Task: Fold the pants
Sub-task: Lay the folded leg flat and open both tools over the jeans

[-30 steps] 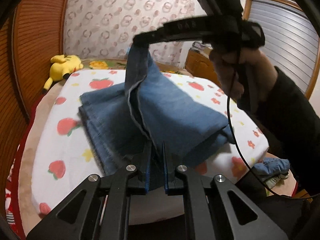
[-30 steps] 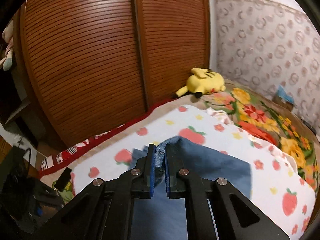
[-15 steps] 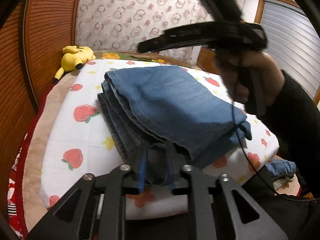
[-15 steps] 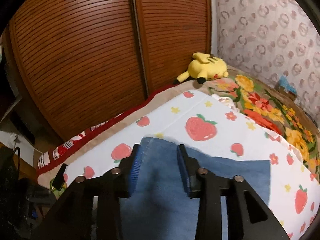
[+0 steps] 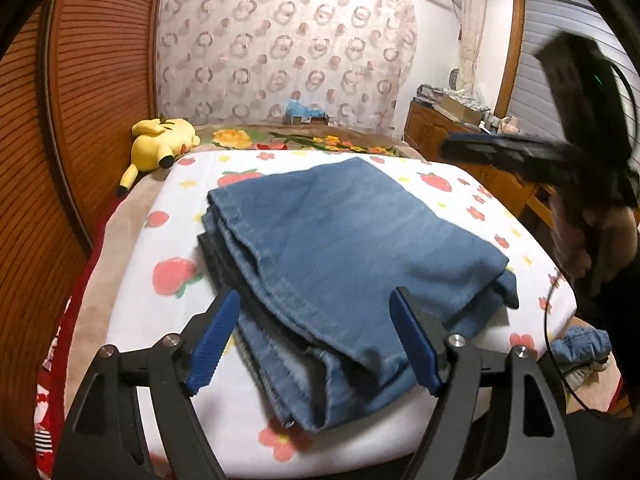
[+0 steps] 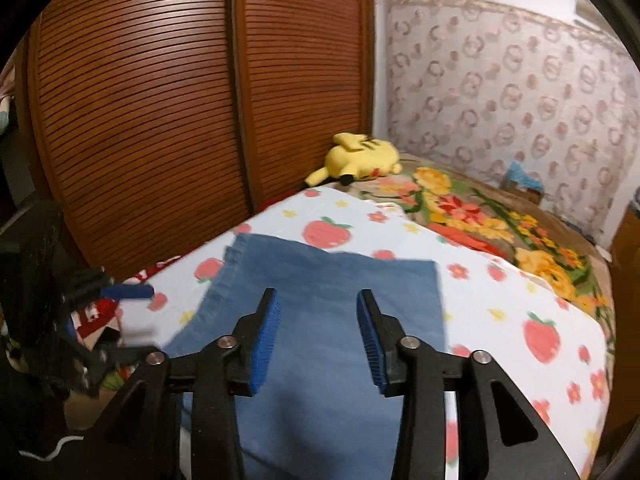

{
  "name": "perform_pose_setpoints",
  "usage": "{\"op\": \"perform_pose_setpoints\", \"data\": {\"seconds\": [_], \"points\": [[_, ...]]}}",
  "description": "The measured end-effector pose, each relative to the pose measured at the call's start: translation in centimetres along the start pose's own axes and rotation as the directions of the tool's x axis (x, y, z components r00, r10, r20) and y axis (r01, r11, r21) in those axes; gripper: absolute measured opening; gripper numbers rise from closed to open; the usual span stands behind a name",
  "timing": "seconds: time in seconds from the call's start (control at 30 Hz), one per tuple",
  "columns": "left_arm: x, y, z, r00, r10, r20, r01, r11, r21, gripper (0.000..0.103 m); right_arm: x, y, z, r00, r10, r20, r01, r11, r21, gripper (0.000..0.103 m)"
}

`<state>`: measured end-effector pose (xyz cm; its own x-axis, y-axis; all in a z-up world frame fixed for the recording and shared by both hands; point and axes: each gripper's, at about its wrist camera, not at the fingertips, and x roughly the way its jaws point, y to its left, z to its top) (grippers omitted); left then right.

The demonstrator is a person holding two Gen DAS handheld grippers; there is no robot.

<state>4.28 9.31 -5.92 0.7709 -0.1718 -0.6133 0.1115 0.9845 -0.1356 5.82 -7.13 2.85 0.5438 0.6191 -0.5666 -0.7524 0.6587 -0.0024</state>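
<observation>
Both grippers have just been opening and have let the jeans drop; they now lie folded flat on the bed, so the fold looks done. Left gripper hovers at the jeans' near edge, fingers wide, nothing clamped. Right gripper hangs above the jeans, fingers half apart, empty.

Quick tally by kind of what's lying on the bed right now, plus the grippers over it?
Folded jeans: 1
Yellow plush toy: 1
Strawberry-print blanket: 1
Floral blanket: 1
Grippers: 2, the left gripper and the right gripper, both open, jaws just widened, clear of the denim
Total: 6
</observation>
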Motion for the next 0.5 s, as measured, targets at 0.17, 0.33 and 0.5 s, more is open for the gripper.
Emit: {"op": "perform_pose_setpoints", "data": {"seconds": [0.17,0.33,0.5], "points": [[1.1,-1.8,0.8,1.000,-0.024,-0.003,0.024,0.999,0.026,0.078,-2.0,-0.1,-2.9,0.998,-0.069,0.009,0.068,0.997,0.042,0.052],[2.0,-3.4,0.9,0.999,-0.047,-0.016,0.048,0.998,0.044,0.078,-3.1,0.0,-5.0,0.993,-0.120,-0.009,0.120,0.989,0.083,0.053],[2.7,-4.5,0.7,0.998,-0.055,-0.043,0.057,0.996,0.065,0.078,-3.5,-0.3,-6.5,0.988,-0.149,-0.035,0.153,0.978,0.142,0.053]]}}
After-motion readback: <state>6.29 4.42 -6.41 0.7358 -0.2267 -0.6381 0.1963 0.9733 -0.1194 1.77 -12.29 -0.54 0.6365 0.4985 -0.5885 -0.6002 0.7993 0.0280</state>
